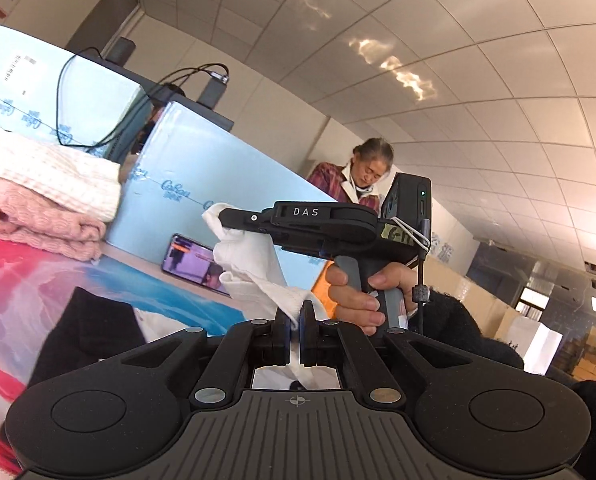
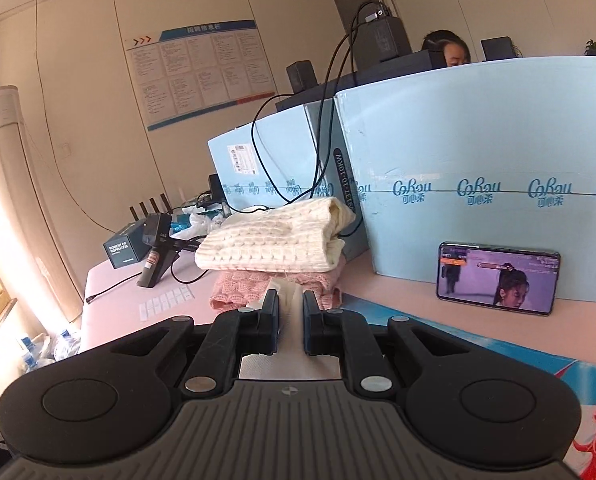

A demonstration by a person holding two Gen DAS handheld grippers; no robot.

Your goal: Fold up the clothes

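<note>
Both tools are clamped on one white garment [image 1: 253,268], held clear of the table. The left gripper [image 1: 294,320] pinches an edge of it; the right gripper [image 1: 233,216], at 11 o'clock from the left in the left wrist view, bites another part, the cloth slack between. Folded cream sweater [image 2: 273,240] and pink knit [image 2: 237,288] are stacked at 12 o'clock of the right tool. Judged step: lifting to spread. Next: draw the grips apart, lay it flat.
</note>
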